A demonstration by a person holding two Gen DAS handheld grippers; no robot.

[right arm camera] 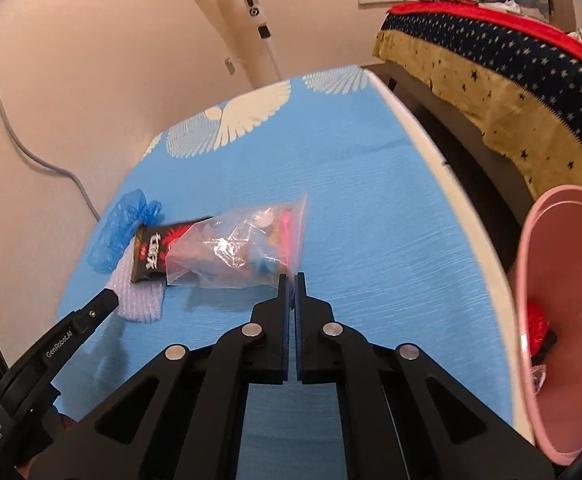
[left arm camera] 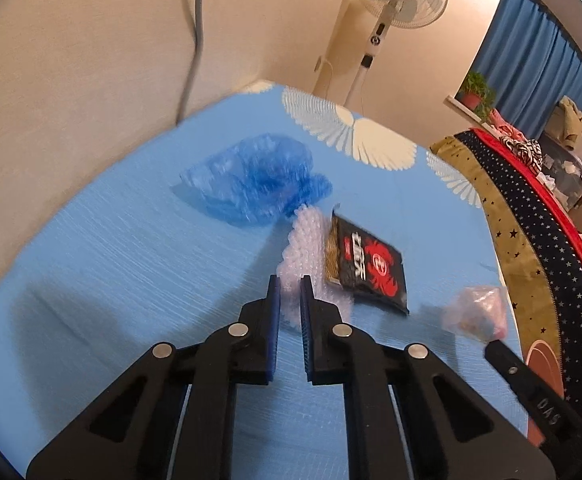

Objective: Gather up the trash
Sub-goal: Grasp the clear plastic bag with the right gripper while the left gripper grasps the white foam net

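Two grippers: right gripper [right arm camera: 292, 280] pinches crinkly clear bag [right arm camera: 239, 250]; left gripper [left arm camera: 289, 292] parted over bubble wrap [left arm camera: 305, 240].

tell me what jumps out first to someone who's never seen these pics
The bright blue tablecloth fills both views, with a small heap of trash on it: a crumpled blue plastic piece, bubble wrap and a black-and-red snack wrapper. The right tongs are shut on the corner of a clear plastic bag, while the left tongs straddle the bubble wrap. A pink bin stands at the table's right edge.
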